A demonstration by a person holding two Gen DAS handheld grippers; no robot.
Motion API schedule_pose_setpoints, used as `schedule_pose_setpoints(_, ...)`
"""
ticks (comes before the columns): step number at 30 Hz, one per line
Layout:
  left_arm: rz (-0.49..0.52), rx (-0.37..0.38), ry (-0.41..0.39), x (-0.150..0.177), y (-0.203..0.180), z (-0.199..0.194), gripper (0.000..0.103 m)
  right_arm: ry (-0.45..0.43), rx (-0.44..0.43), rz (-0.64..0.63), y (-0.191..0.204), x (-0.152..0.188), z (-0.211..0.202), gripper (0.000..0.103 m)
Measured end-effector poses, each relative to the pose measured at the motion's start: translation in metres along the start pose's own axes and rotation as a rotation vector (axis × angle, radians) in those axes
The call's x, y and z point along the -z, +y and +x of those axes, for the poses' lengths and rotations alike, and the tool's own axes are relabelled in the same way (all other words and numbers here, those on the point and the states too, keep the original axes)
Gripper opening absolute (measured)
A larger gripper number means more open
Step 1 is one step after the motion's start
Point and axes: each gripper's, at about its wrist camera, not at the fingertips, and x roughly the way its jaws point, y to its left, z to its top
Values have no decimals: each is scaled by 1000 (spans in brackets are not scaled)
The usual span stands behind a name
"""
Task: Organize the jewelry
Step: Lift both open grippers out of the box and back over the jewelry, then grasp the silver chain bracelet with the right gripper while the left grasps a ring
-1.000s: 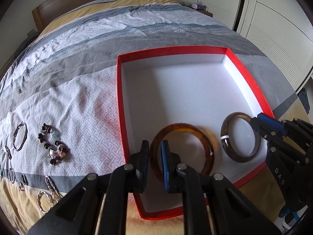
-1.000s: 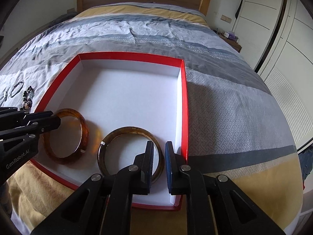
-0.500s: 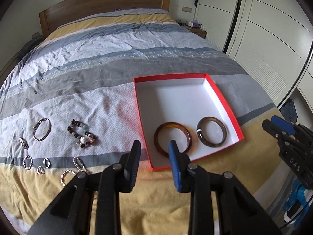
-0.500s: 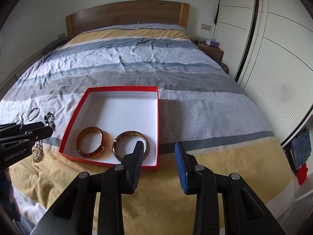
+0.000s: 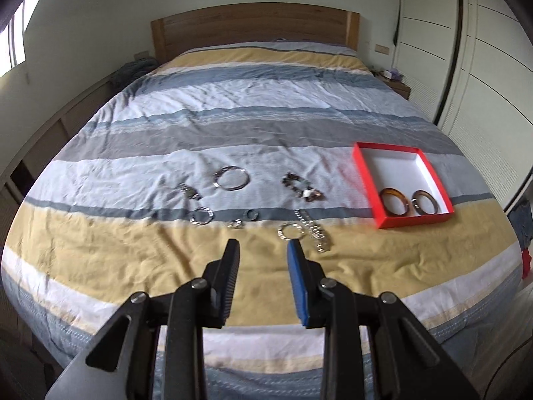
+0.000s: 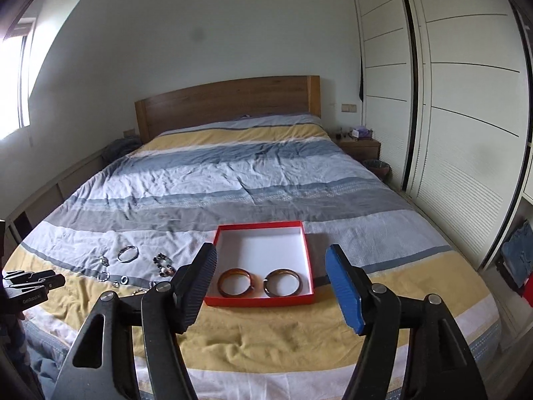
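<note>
Right claw (image 6: 271, 260) opening, empty, left claw (image 5: 263, 250) parted; both bangles (image 6: 235, 281) lie in the red box (image 6: 260, 300) beyond

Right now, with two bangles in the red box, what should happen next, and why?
Probably lower the left gripper onto the silver ring bracelet just ahead of its empty jaws: several pieces lie loose on the bedspread, outside the red box.

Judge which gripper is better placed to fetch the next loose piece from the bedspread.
Left. The left gripper is open and empty, aimed at the silver chain bracelet just past its fingertips. The right gripper, jaws opening and empty, faces the red box instead.
</note>
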Motion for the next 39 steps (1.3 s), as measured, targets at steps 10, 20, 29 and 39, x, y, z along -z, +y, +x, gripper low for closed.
schedule_pose_setpoints(10, -136, -61, -33, 50, 93, -45, 28, 18, -102, -82, 59, 5, -36, 44)
schedule_pose_setpoints(20, -170, -9, -11, 63, 103, -29, 28, 141, -225, -151, 117, 30, -7, 38)
schedule_pose_setpoints(29, -182, 10, 63, 64, 104, 32, 28, 276, -295, -188, 152, 55, 67, 36)
schedule_pose_setpoints(39, -140, 37, 108, 56, 89, 87, 28, 403, -330, -185, 172, 83, 139, 36)
